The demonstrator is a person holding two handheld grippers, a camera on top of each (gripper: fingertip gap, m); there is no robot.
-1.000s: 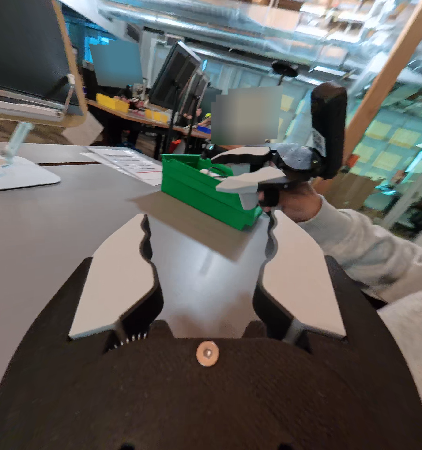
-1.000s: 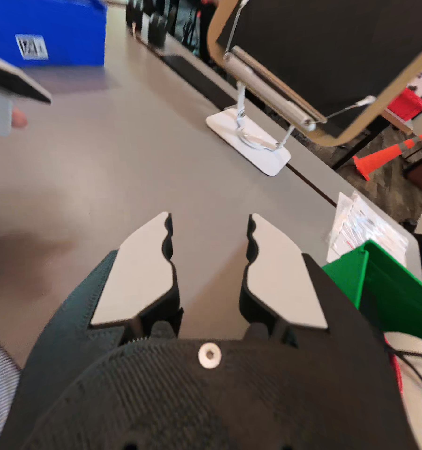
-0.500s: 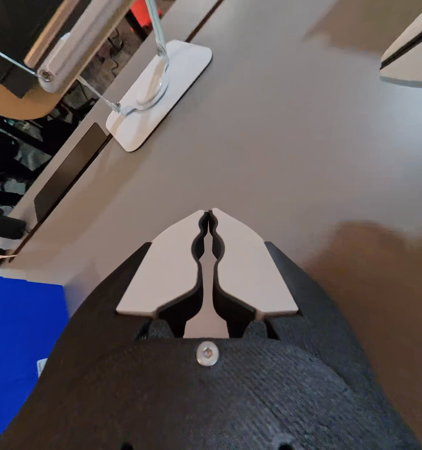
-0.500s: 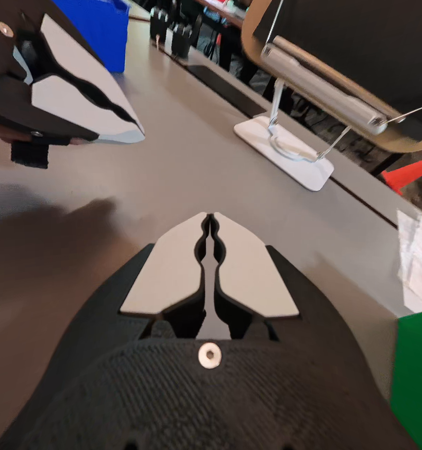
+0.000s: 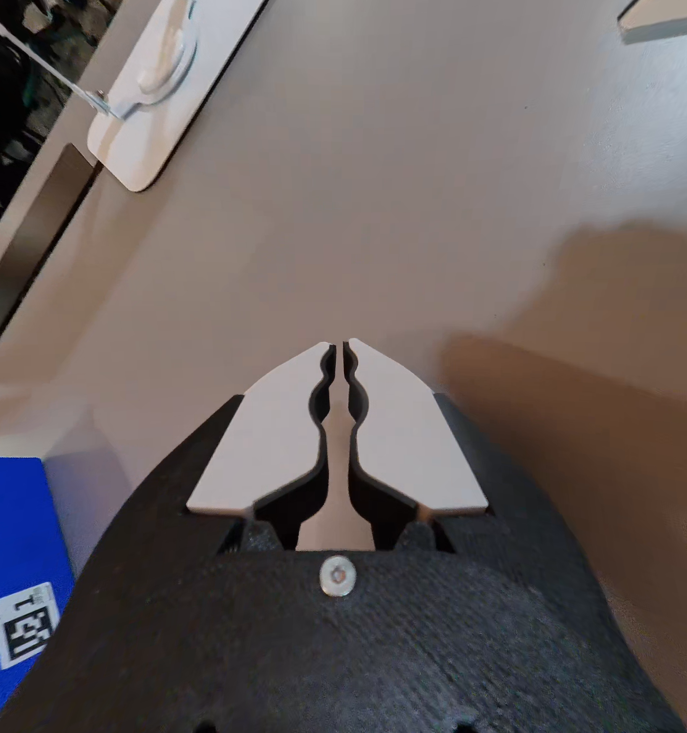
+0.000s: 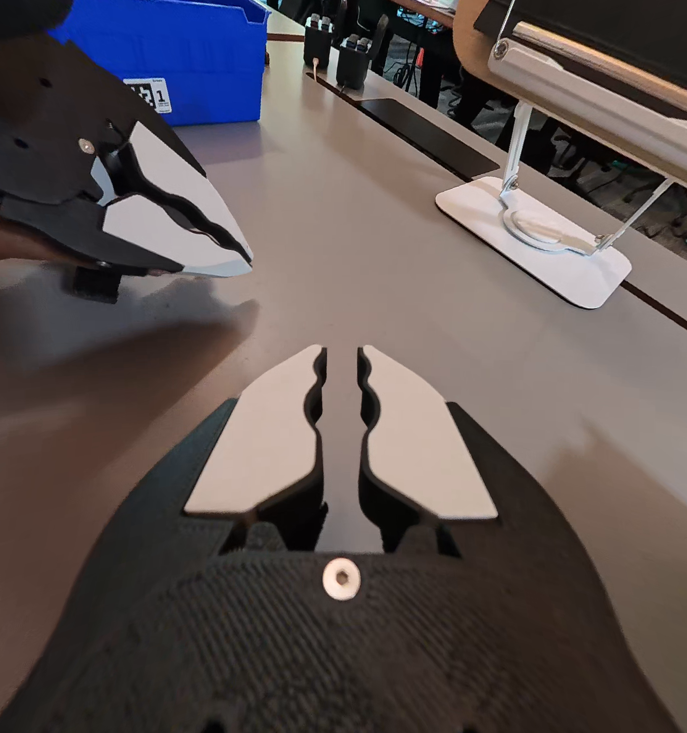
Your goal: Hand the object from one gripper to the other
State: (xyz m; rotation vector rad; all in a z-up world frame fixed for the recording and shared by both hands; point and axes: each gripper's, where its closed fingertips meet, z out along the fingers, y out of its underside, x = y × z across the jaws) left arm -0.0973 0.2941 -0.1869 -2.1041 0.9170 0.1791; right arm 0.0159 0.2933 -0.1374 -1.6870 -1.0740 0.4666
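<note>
No object to hand over shows in either view. My left gripper (image 5: pixel 338 343) is shut and empty, its tips almost touching, pointing down at the grey table (image 5: pixel 413 198). It also shows in the right wrist view (image 6: pixel 246 258) at the upper left, shut, low over the table, with a hand under it. My right gripper (image 6: pixel 342 351) is empty, its jaws parted by a narrow gap, and hovers over the table (image 6: pixel 373 277). One finger (image 5: pixel 667 23) of it shows at the top right of the left wrist view.
A blue bin (image 6: pixel 175 51) with a white label stands at the far left; it also shows in the left wrist view (image 5: pixel 12 555). A white monitor stand base (image 6: pixel 532 238) (image 5: pixel 155 99) sits by a dark slot (image 6: pixel 425 131) in the table. Small black holders (image 6: pixel 334 51) stand behind. One gripper's finger ends stand about 12 cm off the other's.
Both grippers went from wide open to shut. The left swung away from the green bin to face down at the table. The right jaws have since parted slightly, and the left gripper has come nearer.
</note>
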